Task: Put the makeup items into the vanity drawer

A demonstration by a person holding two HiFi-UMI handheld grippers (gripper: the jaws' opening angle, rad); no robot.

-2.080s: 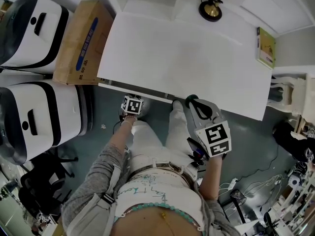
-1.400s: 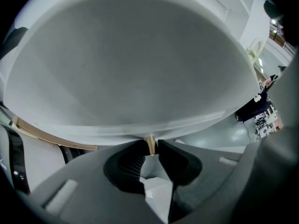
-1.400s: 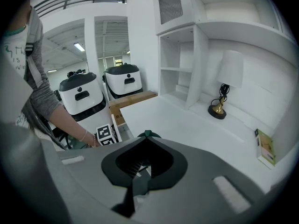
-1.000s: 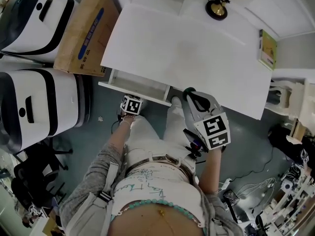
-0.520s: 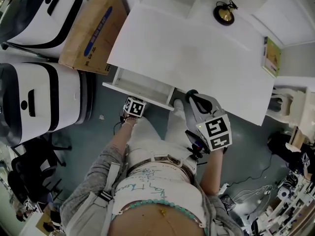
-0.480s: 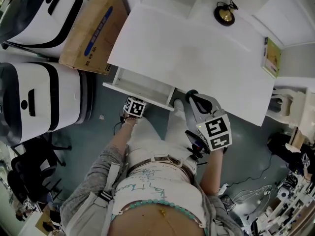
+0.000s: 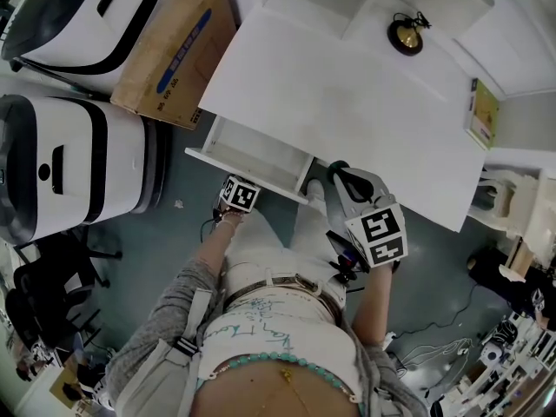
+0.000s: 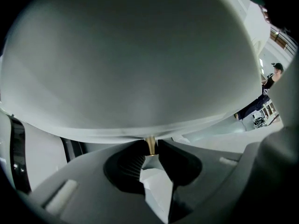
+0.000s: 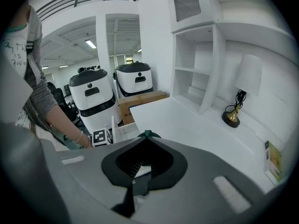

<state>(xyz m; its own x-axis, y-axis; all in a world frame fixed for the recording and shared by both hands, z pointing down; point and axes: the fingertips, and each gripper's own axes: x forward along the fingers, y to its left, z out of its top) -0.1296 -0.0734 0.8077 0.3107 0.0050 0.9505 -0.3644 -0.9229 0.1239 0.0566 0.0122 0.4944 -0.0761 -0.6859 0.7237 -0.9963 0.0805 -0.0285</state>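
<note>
White vanity top point(image 7: 347, 102), lamp point(image 7: 405, 35) on it (far corner); left tongs point(image 8: 150, 150) clamp drawer knob point(image 8: 150, 145), right tongs point(image 9: 145, 135) closed.

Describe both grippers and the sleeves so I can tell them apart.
Both are grey shells with dark jaw recesses, each bearing a white cube of black square markers. The right gripper has teal tips; behind the left gripper, a grey sleeve and bracelet.
</note>
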